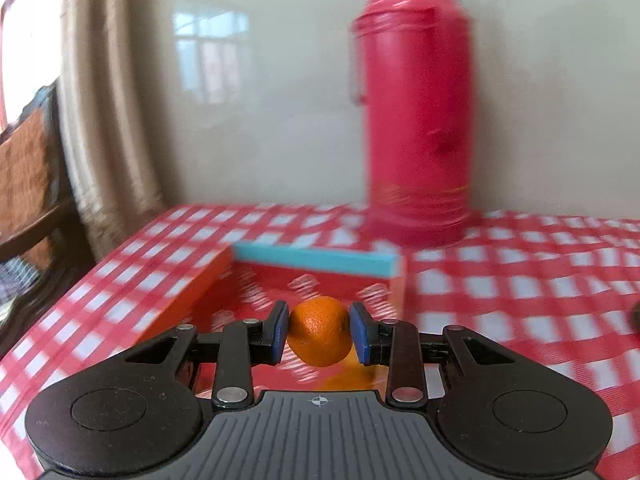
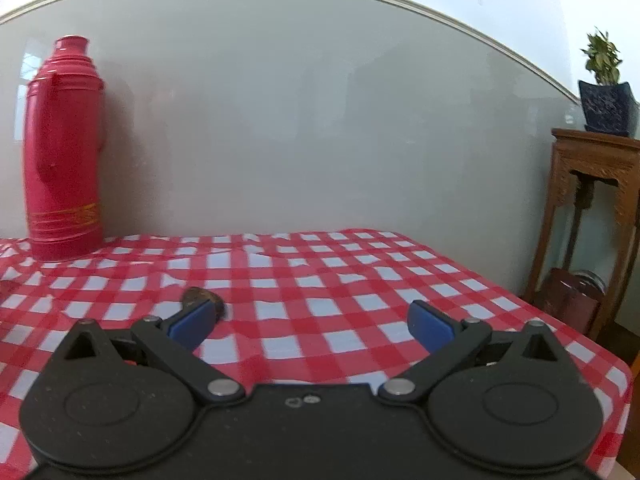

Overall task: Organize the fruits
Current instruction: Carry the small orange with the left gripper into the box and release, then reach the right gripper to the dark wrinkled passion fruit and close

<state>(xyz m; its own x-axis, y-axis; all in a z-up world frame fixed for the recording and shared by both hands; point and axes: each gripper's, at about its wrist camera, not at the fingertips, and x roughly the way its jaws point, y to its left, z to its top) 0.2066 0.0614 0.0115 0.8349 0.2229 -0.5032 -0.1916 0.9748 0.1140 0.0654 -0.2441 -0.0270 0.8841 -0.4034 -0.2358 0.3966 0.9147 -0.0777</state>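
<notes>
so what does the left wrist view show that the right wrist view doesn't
Only the left wrist view shows the left gripper shut on an orange, above an open box with orange sides and a blue far wall, plus a curtain and a chair.

Only the right wrist view shows the right gripper open and empty, a small brown object by its left finger, and a potted plant on a wooden stand.

Both show the red thermos and the checked tablecloth.

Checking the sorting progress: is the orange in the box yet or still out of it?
Out. The orange is clamped between the left gripper jaws, raised over the open box, not resting on its floor.
</notes>
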